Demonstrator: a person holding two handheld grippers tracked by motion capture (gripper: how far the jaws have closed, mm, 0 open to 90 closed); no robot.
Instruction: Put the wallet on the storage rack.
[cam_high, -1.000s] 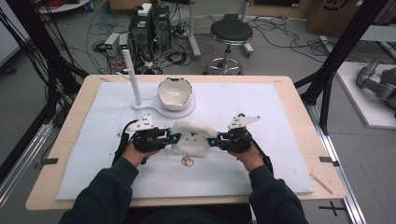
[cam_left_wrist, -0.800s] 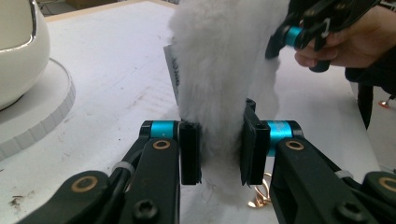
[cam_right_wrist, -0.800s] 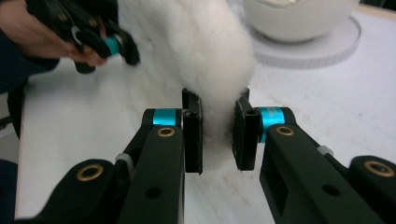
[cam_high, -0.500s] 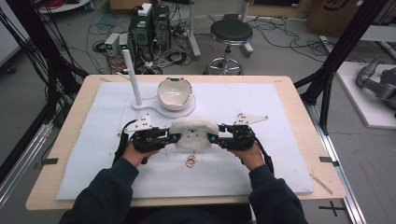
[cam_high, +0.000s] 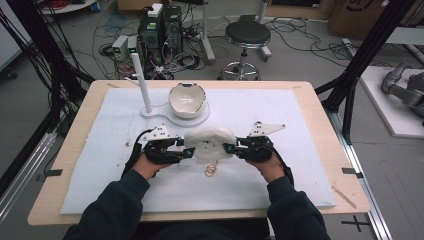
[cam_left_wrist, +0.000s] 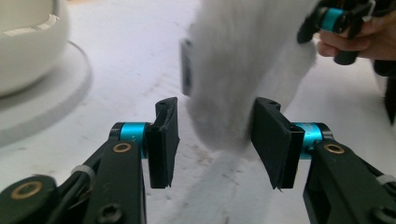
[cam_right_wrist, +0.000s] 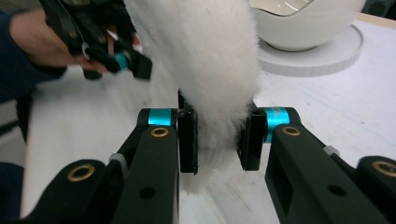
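White table mat (cam_high: 300, 120), fluffy cover (cam_high: 210, 142) seemingly between right gripper (cam_right_wrist: 219, 140) fingers.

A wooden table (cam_high: 320, 107) carries a white foam mat (cam_high: 280, 115), bearing a round white stand (cam_high: 197, 119).

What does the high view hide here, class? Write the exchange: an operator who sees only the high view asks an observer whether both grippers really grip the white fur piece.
Operator: Does the left gripper clamp it?
Observer: No. In the left gripper view the left gripper stands open. Its jaws have just been opening, and the white fur piece hangs between them with a clear gap beside one finger.
Operator: And the right one?
Observer: Yes. In the right gripper view the right gripper has just been closing, and both its fingers press into the fur.
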